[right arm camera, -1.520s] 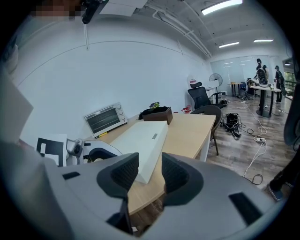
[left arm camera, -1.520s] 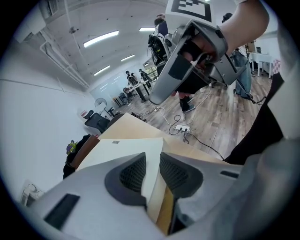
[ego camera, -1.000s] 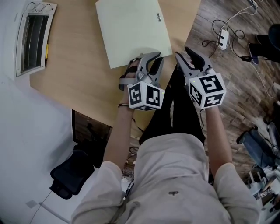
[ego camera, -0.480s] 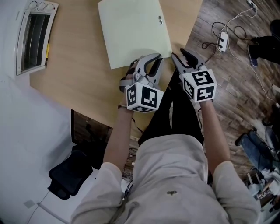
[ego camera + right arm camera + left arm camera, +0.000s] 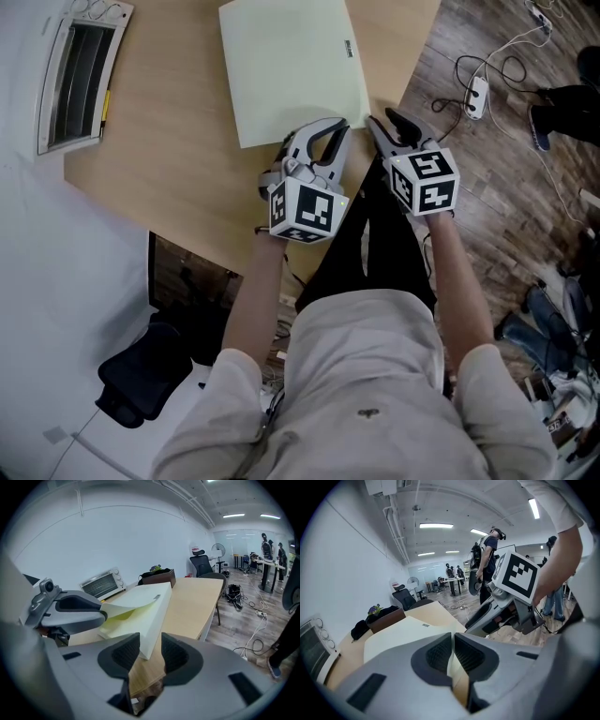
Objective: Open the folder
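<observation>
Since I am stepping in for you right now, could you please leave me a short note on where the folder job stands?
Left gripper: its jaws have just been closing and pinch the near edge of the pale green card folder's front cover, which is raised slightly.
Right gripper: open, its jaws just closing a little. The folder's near corner appears between them, with the pads not pressing.
The folder lies on the light wooden table.
Done: cover gripped, gap started.
Left: swing the cover fully open.
</observation>
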